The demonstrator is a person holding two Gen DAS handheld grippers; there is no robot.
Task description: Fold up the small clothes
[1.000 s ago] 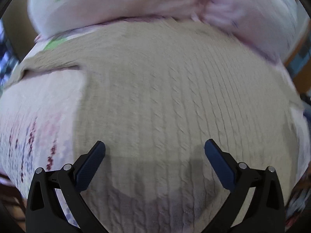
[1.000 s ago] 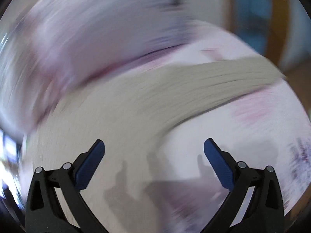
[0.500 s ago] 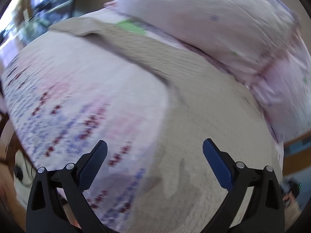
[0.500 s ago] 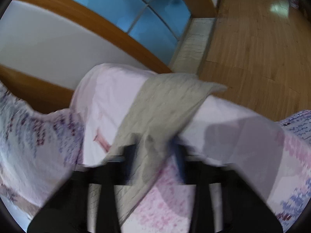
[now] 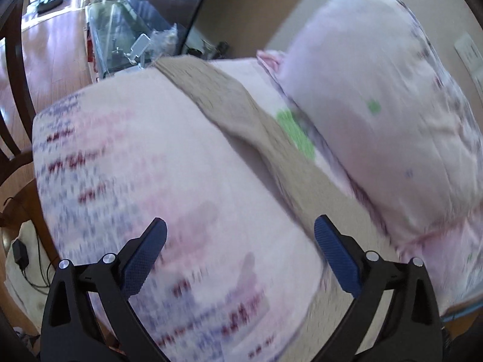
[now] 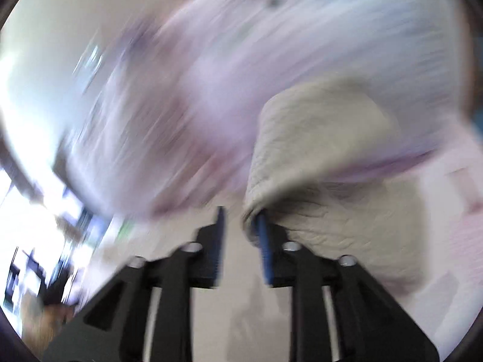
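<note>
A beige cable-knit garment lies on the pink patterned bed cover (image 5: pixel 145 157). In the left wrist view one sleeve of the garment (image 5: pixel 241 114) stretches diagonally from the bed's far corner toward my right fingertip. My left gripper (image 5: pixel 240 235) is open and empty above the cover, just left of the sleeve. In the right wrist view my right gripper (image 6: pixel 241 220) is nearly closed; the other beige sleeve (image 6: pixel 320 157) is draped over its right finger and lifted, folded back over the garment body. The view is blurred, so the grip is unclear.
A large pink pillow (image 5: pixel 386 96) lies at the right behind the sleeve. Beyond the bed's far corner stand a glass tank (image 5: pixel 126 27) and a wooden floor (image 5: pixel 51 48). A dark wooden chair (image 5: pixel 15 114) is at the left edge.
My left gripper has swung left from over the garment body to the sleeve side. My right gripper went from wide open to nearly closed at the other sleeve and lifted it.
</note>
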